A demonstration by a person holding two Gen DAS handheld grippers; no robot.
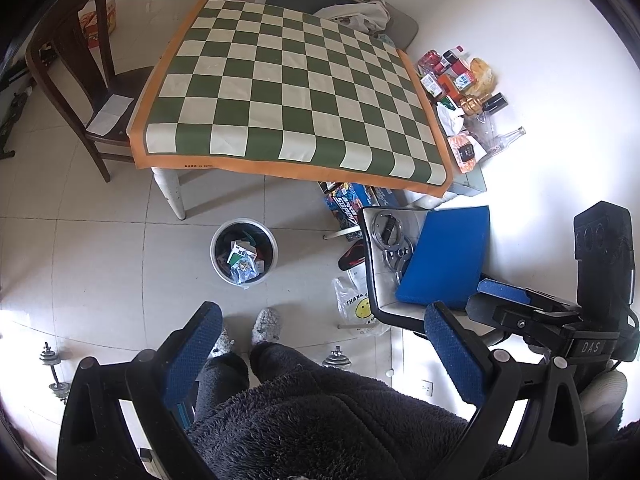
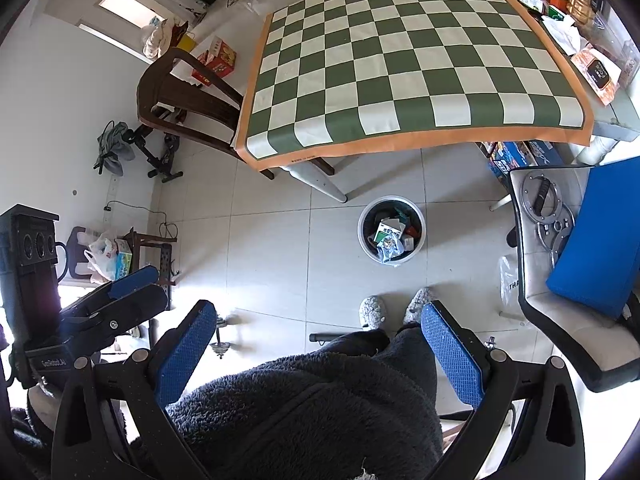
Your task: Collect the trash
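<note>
Apparently we are near the end of the job, or pausing in it. We hold both tools back over our dark fleece robe, high above the pale tiled floor. Our left gripper [image 1: 324, 356] has its blue-padded fingers spread wide with nothing between them, and our right gripper [image 2: 320, 348] is spread the same way and equally empty.

The round white wastebasket with a black liner [image 1: 243, 251] stands on the floor just beyond our slippers, beside the near leg of the table. We see it well filled: a green-and-white carton [image 1: 241, 256], a crumpled clear wrapper and darker scraps lie inside it, so we judge that much of the collecting is done.

The green-and-cream chequered tablecloth with an orange border [image 1: 288, 92] is bare across its whole surface. What may remain, in our judgement, is the jumble of boxes, bottles and wrappers [image 1: 466, 96] past the cloth's far right edge; we cannot tell which of these are rubbish and which are kept goods. A clear plastic bag printed with a yellow smiley [image 1: 358, 308] lies on the floor by the white chair [image 1: 380, 280], and might also count as trash.
</note>
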